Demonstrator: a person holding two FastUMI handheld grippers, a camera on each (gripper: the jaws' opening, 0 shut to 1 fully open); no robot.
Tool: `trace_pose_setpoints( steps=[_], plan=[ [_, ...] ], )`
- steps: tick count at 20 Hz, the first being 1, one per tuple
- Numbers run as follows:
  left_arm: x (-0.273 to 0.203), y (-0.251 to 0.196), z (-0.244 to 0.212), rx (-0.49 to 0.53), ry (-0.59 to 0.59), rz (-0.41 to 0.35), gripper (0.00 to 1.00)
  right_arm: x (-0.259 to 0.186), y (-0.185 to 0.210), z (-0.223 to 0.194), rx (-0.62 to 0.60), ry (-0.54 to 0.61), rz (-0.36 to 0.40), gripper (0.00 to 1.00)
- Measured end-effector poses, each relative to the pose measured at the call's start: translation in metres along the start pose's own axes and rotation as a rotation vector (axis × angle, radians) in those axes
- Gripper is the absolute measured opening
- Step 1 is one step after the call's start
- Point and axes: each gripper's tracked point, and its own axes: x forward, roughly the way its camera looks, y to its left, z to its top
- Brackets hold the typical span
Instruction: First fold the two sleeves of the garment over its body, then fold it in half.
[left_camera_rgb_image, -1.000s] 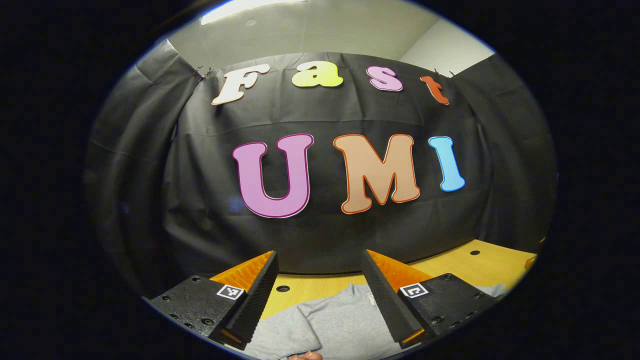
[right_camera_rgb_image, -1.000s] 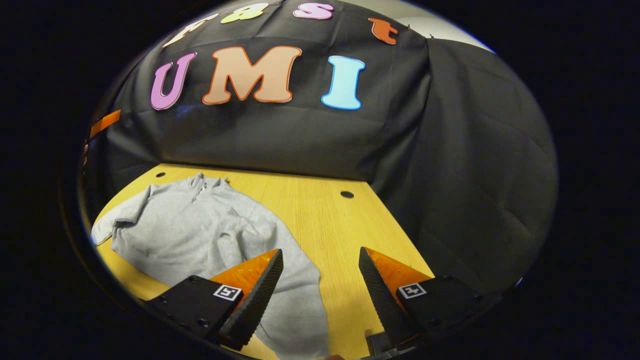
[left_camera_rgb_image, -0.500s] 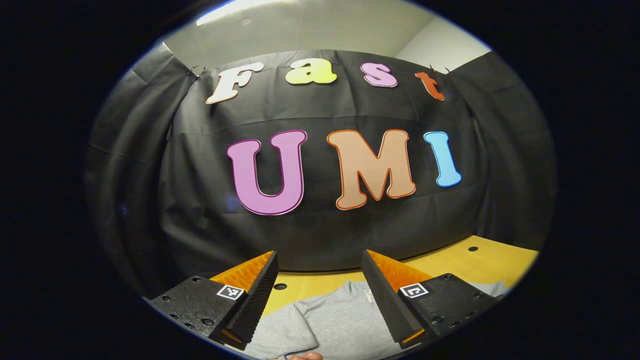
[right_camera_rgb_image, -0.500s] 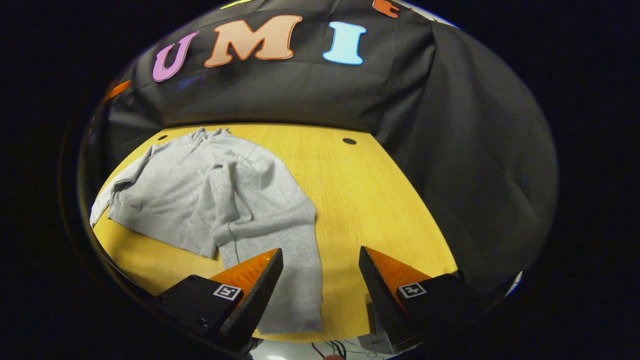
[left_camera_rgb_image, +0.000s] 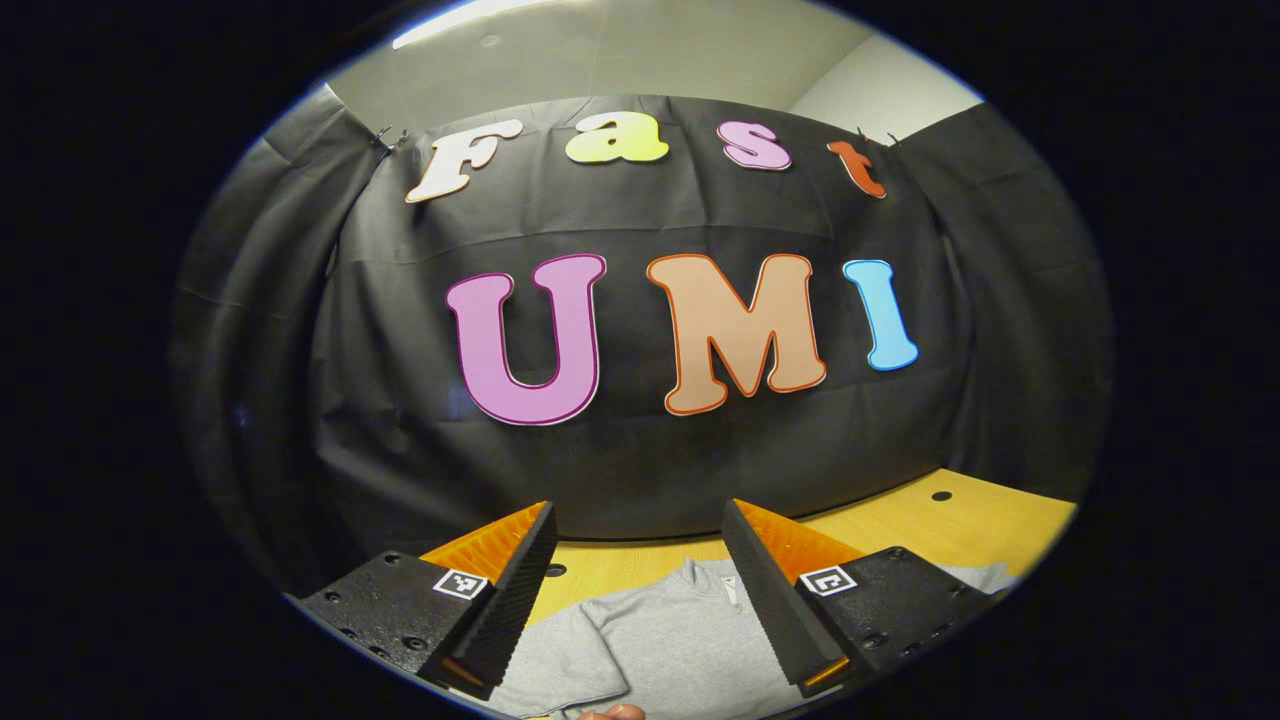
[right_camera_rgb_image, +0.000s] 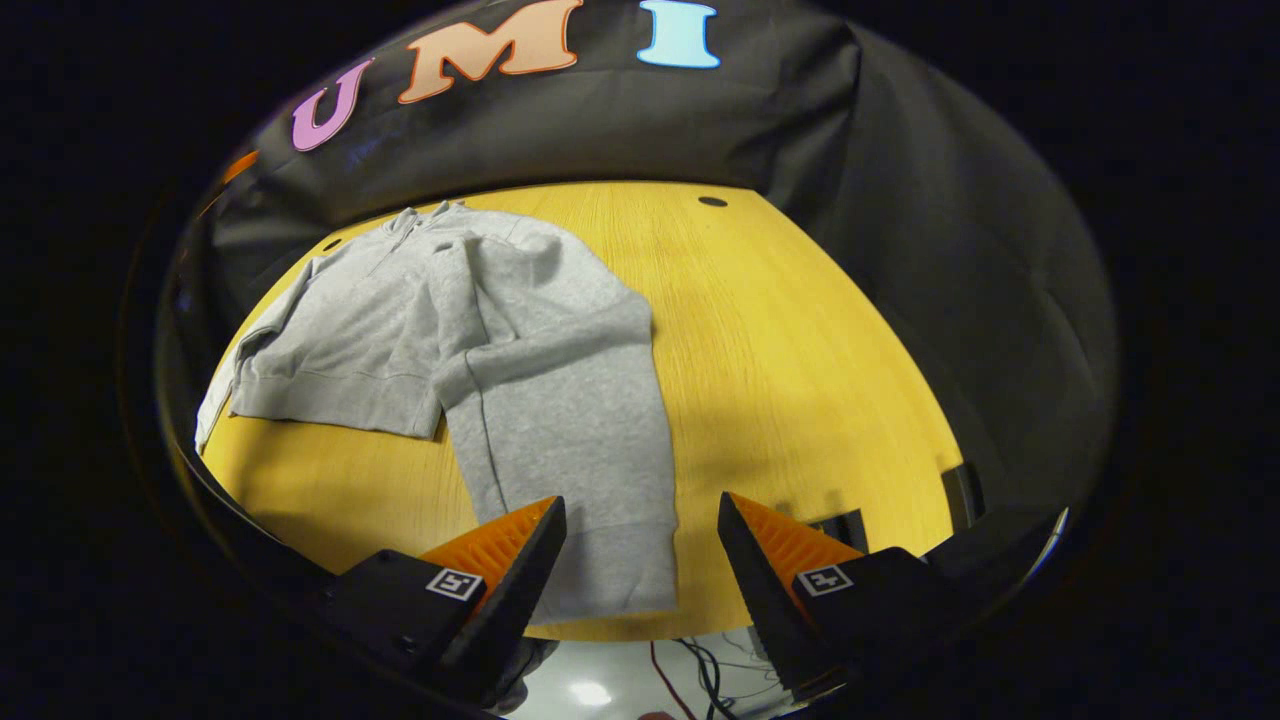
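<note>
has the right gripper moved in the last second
Yes. The right gripper, open, has pulled back and tipped down: the wooden table's far edge sits higher in its view, and the grey sweatshirt shows whole.

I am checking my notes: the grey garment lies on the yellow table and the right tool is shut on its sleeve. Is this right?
Not quite. The right gripper view shows the right tool open above the sleeve, gripping nothing. The grey garment does lie on the yellow table.

Grey garment flat, sleeve outstretched
</note>
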Motion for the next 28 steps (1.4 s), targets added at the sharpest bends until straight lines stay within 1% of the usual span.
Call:
trace_pose_setpoints(
  steps=[3, 4, 5, 6, 7, 8, 9, 10, 11, 12, 14, 16, 17, 22, 28],
  plan=[
    [0.001, 0.001, -0.002, -0.001, 0.005, 0.001, 0.97, 0.002, 0.004, -0.015, 0.025, 0.049, 0.026, 0.98],
    [0.002, 0.001, -0.003, -0.001, 0.007, 0.001, 1.00, 0.003, 0.006, -0.020, 0.033, 0.065, 0.031, 0.98],
    [0.002, 0.001, -0.004, -0.001, 0.010, 0.001, 1.00, 0.005, 0.007, -0.023, 0.043, 0.082, 0.035, 0.98],
    [0.003, 0.001, -0.003, -0.001, 0.011, 0.000, 0.97, 0.007, 0.010, -0.027, 0.055, 0.103, 0.048, 0.96],
    [0.003, 0.001, -0.004, -0.001, 0.012, 0.000, 0.97, 0.007, 0.010, -0.029, 0.060, 0.120, 0.044, 0.95],
    [0.003, 0.000, -0.004, 0.000, 0.011, -0.001, 0.97, 0.009, 0.009, -0.028, 0.064, 0.109, 0.047, 0.88],
    [0.003, 0.001, -0.004, -0.001, 0.009, -0.001, 0.96, 0.007, 0.009, -0.029, 0.066, 0.120, 0.042, 0.85],
    [0.004, 0.000, -0.005, -0.002, 0.010, -0.001, 0.97, 0.009, 0.010, -0.027, 0.071, 0.112, 0.047, 0.74],
    [0.005, 0.000, -0.004, -0.002, 0.011, 0.000, 1.00, 0.009, 0.011, -0.028, 0.081, 0.115, 0.051, 0.69],
    [0.005, 0.000, -0.006, -0.004, 0.012, 0.000, 0.96, 0.010, 0.014, -0.027, 0.102, 0.111, 0.060, 0.52],
    [0.006, 0.001, -0.005, -0.006, 0.012, 0.002, 0.96, 0.010, 0.018, -0.025, 0.154, 0.121, 0.066, 0.18],
    [0.007, 0.000, -0.006, -0.007, 0.010, 0.001, 0.96, 0.013, 0.016, -0.023, 0.192, 0.123, 0.048, 0.13],
    [0.007, 0.001, -0.005, -0.003, 0.010, 0.003, 0.97, 0.013, 0.015, -0.018, 0.209, 0.114, 0.040, 0.08],
    [0.005, 0.006, 0.000, 0.006, -0.006, 0.008, 0.97, 0.009, 0.026, 0.034, 0.302, 0.005, 0.075, 0.08],
    [-0.003, 0.023, -0.002, 0.006, -0.002, 0.046, 0.97, 0.001, 0.043, 0.111, 0.407, -0.109, 0.157, 0.08]
  ],
)
